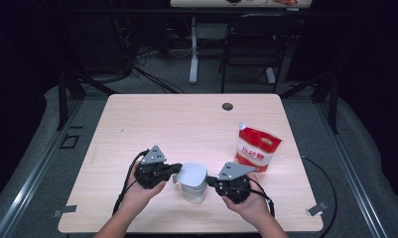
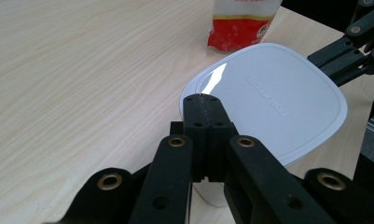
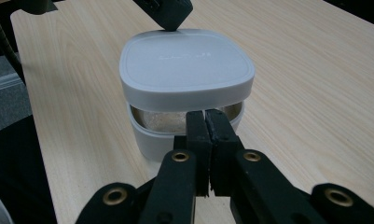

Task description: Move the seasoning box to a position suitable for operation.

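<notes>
Both grippers' fingers pinched together, empty, L (image 2: pixel 201 100) and R (image 3: pixel 207 116) tips flanking the white lidded container (image 1: pixel 193 181) w/ lid (image 3: pixel 187 63) sitting proud of base on counter (image 1: pixel 176 124): uneven push prob tips it, spilling contents.

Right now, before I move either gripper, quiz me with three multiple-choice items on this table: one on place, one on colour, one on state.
1. Where does the red pouch stand, seen from the high view?
A. left of the white container
B. beyond and right of the white container
C. on top of its lid

2. What colour is the container's lid?
A. white
B. blue
C. black

3. How do the right gripper's jaws stand?
A. wide open
B. clamped around the pouch
C. shut, nothing between them

Answers: B, the pouch stands further back and right of the white container; A, the lid shows white; C, the jaws meet in the right gripper view.
</notes>
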{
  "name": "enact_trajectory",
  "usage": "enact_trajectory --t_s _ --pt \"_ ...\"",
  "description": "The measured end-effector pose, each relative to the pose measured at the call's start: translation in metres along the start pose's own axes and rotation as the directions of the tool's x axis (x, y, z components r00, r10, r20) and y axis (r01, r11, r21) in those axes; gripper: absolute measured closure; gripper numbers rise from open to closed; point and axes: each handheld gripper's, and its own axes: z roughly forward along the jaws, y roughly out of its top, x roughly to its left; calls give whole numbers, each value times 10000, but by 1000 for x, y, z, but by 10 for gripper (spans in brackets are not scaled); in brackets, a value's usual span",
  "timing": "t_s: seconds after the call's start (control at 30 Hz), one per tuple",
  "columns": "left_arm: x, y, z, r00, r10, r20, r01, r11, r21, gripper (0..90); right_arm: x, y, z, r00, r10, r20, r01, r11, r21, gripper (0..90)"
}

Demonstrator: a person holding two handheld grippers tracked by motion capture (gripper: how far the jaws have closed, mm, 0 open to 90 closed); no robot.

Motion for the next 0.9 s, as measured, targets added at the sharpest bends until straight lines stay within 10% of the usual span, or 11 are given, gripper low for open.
enact_trajectory --t_s 0.9 --pt "16 -2 -26 9976 -559 -419 526 9956 -771 726 -1 26 -3 9996 242 -163 -249 9988 -421 900"
